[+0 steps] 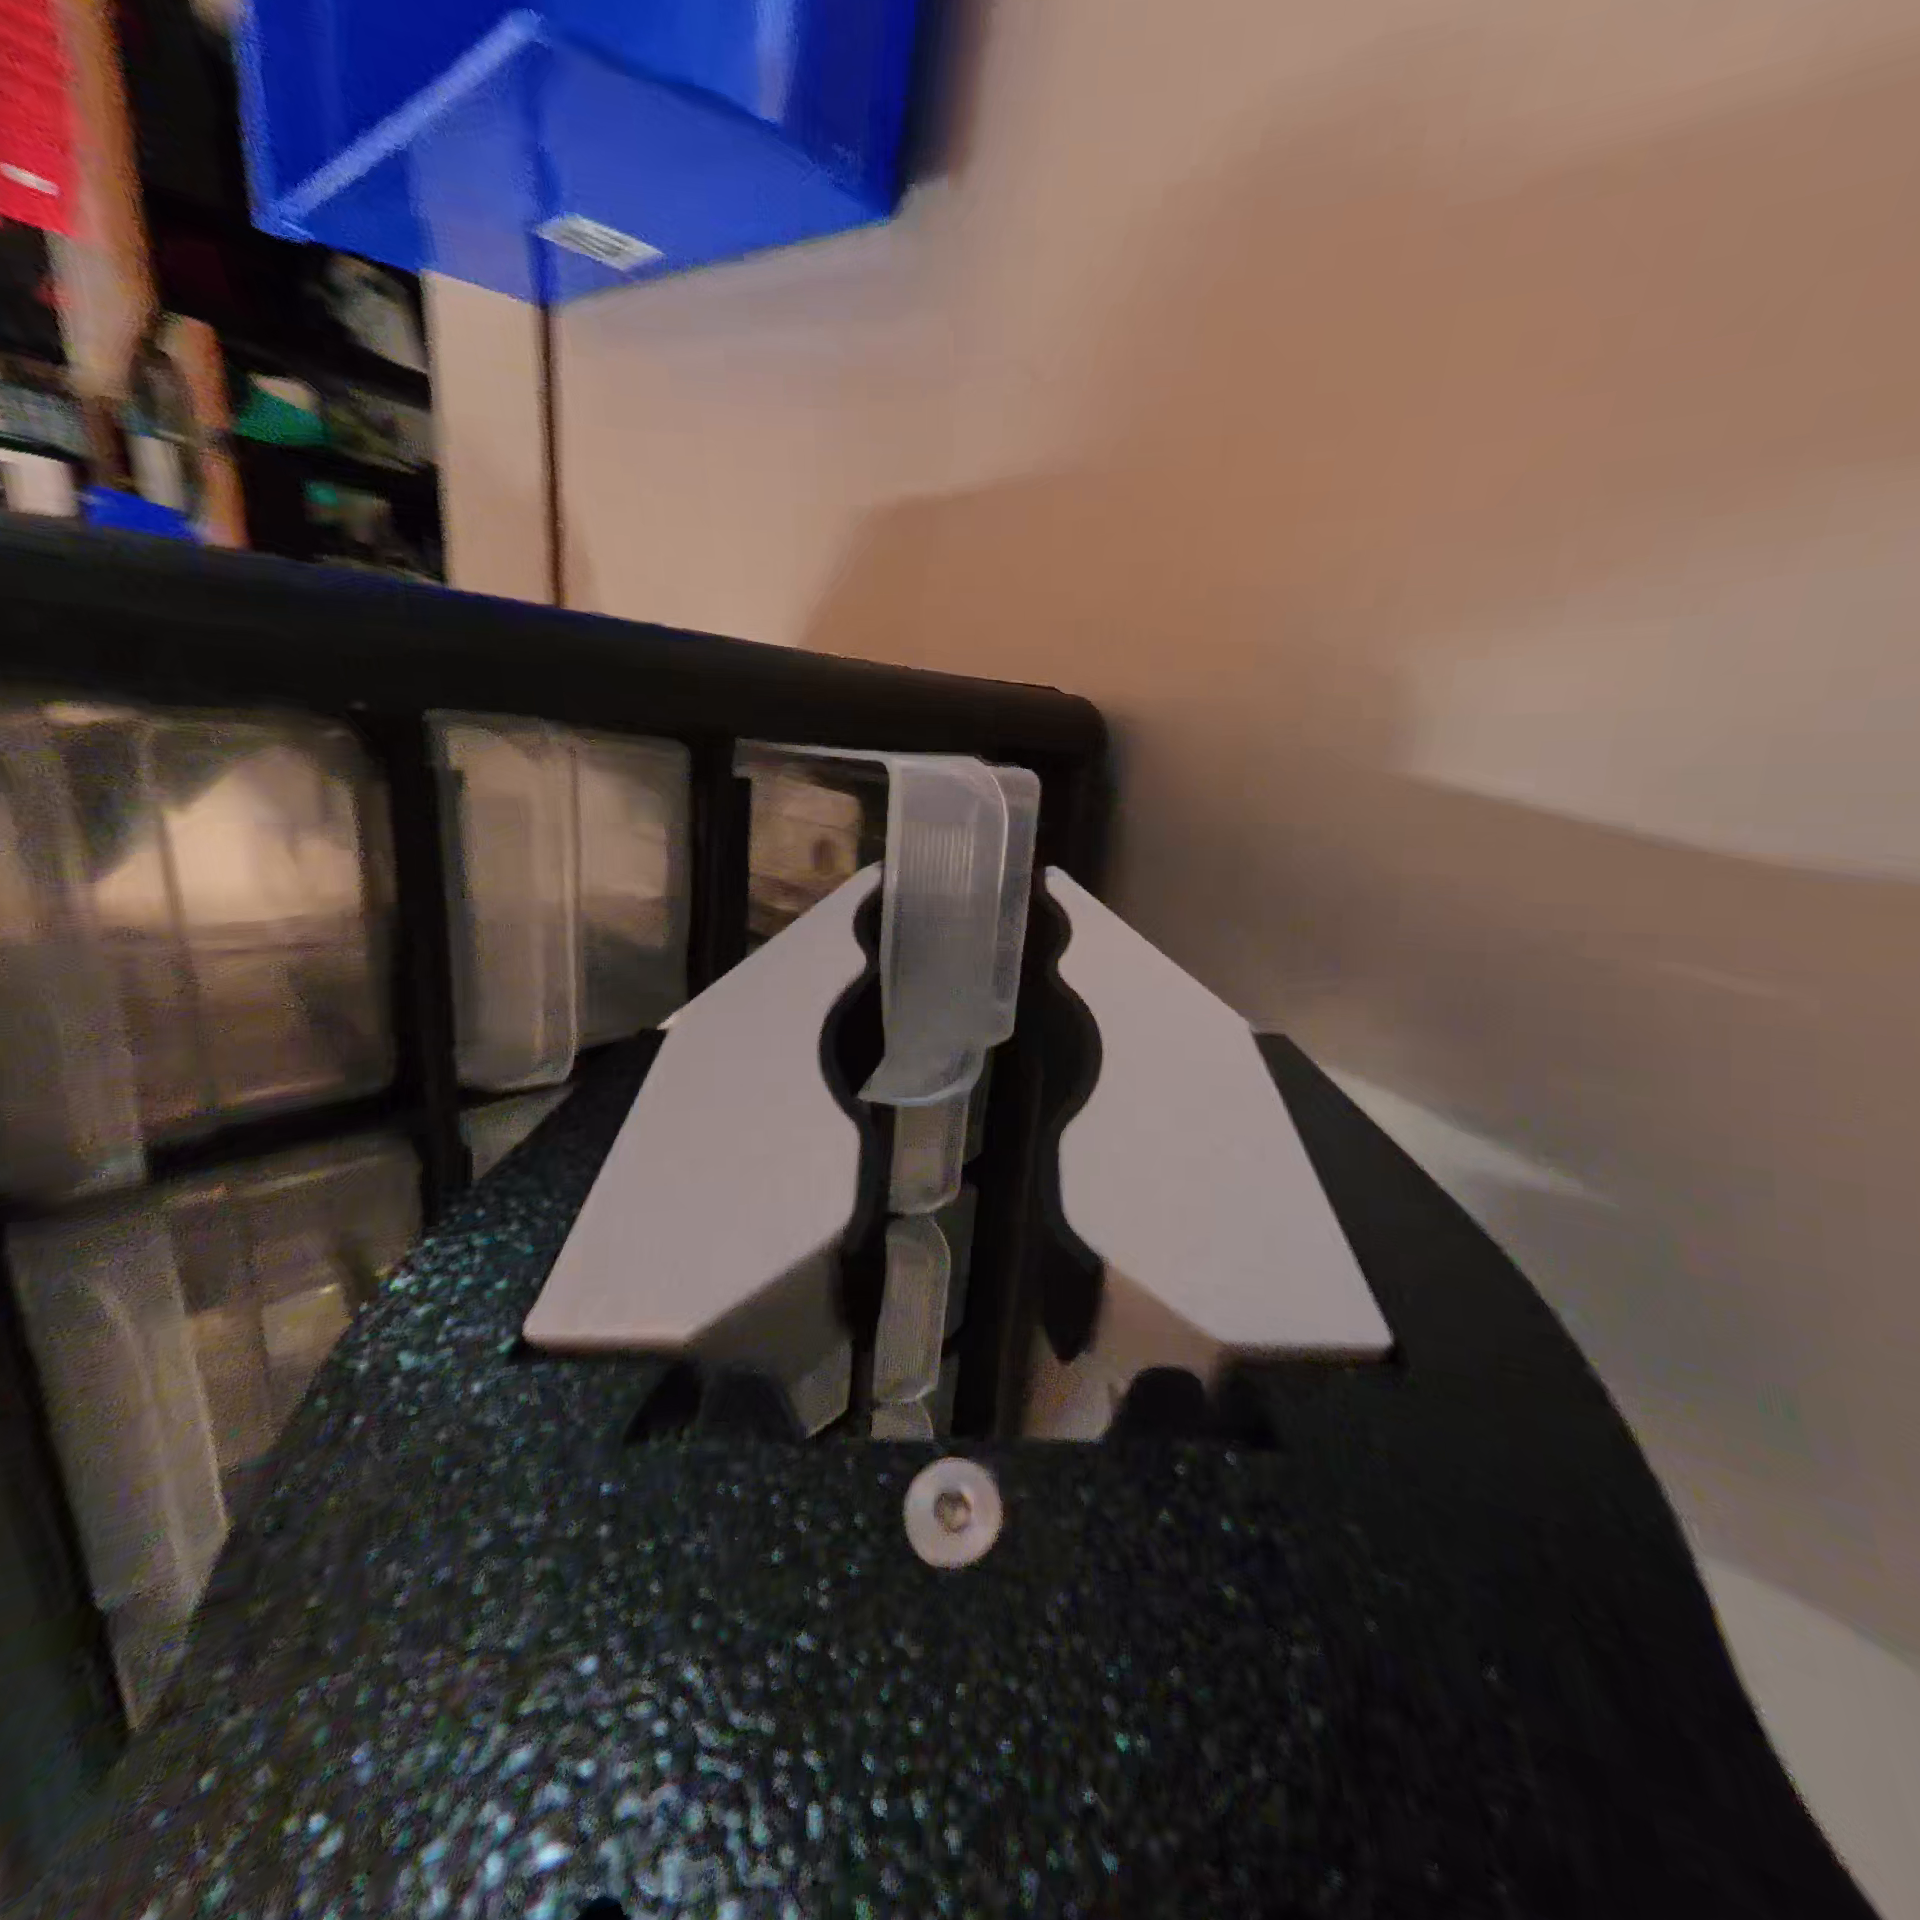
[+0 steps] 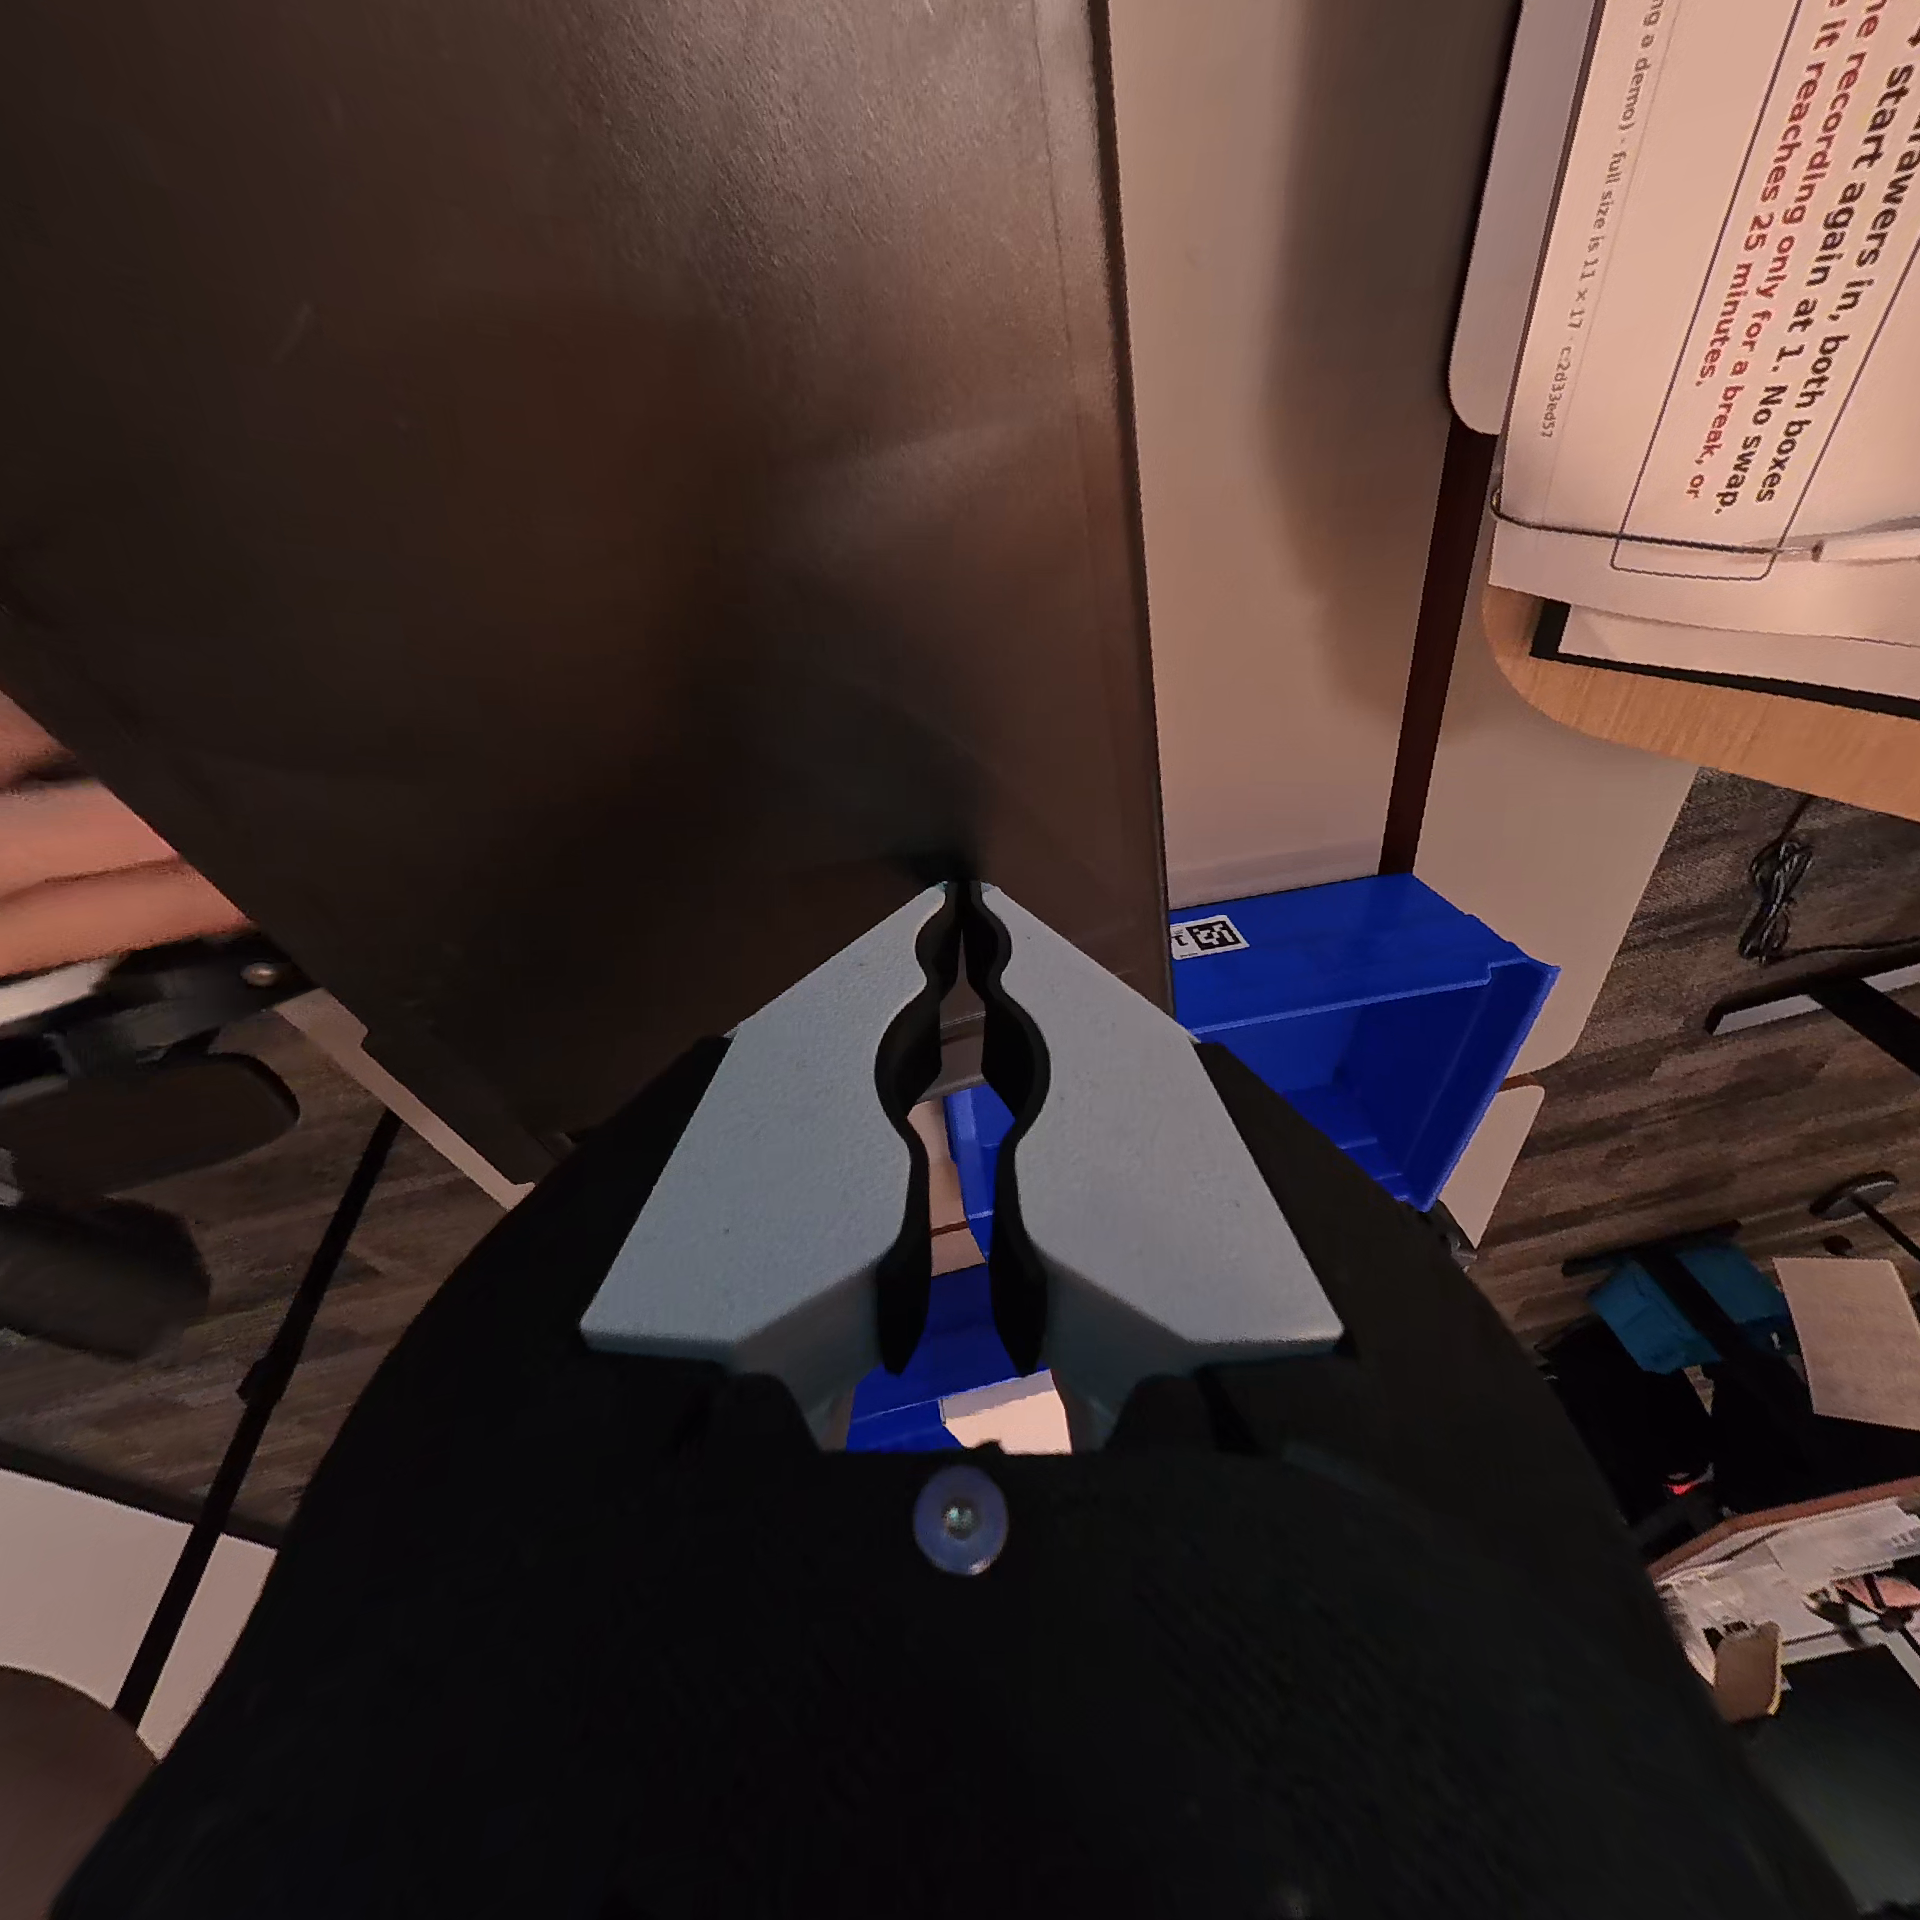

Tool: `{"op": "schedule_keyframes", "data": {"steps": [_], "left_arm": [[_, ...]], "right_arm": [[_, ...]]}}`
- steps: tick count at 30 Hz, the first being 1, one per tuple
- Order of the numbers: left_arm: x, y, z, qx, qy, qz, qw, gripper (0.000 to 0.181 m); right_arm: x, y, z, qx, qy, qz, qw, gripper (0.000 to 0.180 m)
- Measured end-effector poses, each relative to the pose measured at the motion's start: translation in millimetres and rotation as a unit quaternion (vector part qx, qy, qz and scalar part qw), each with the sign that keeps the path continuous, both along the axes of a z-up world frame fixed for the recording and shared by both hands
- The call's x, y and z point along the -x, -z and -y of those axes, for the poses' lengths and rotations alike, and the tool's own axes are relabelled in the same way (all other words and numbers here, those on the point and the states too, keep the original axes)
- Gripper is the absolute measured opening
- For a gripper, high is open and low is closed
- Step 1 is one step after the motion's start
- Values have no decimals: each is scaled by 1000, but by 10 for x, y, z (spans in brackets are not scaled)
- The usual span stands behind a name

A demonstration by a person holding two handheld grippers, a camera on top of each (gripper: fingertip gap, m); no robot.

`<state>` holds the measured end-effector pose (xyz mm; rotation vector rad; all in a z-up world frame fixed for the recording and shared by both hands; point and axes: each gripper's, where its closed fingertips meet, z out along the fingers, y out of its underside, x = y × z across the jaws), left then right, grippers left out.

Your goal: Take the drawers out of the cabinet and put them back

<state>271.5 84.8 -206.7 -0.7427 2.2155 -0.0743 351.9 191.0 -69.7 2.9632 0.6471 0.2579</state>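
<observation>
In the left wrist view, a black cabinet (image 1: pixel 623 665) holds rows of clear plastic drawers. My left gripper (image 1: pixel 961 883) is at its top right corner, with its grey fingers (image 1: pixel 748 1122) closed on the clear handle tab (image 1: pixel 940 914) of the top right drawer (image 1: pixel 800 831). The drawer sits in its slot. In the right wrist view, my right gripper (image 2: pixel 961 894) is shut and empty. Its tips press against a flat dark panel (image 2: pixel 623 468), which looks like the cabinet's outer wall.
A blue bin (image 1: pixel 582 135) hangs above the cabinet, with cluttered shelves (image 1: pixel 208 416) to the left and a beige wall (image 1: pixel 1351 416) to the right. The right wrist view shows another blue bin (image 2: pixel 1351 1018), a printed sheet (image 2: pixel 1714 260) on a wooden table edge (image 2: pixel 1662 707), and a chair base (image 2: pixel 156 1091).
</observation>
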Motion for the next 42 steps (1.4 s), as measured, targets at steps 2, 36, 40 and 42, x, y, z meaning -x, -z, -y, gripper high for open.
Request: {"op": "schedule_keyframes", "data": {"steps": [2,36,40,42], "left_arm": [[7,-71,16,-5,7,62,998,45],[-256,-82,-163,-183,-12,310,933,0],[-225,-99,-161,-176,-15,315,932,0],[-171,-113,-119,-157,-10,318,935,0]], "right_arm": [[0,0,-1,2,-1,2,1000,0],[-10,1,-2,2,6,4,1000,0],[-12,1,-2,1,5,7,1000,0],[-13,0,-3,-1,4,7,1000,0]]}}
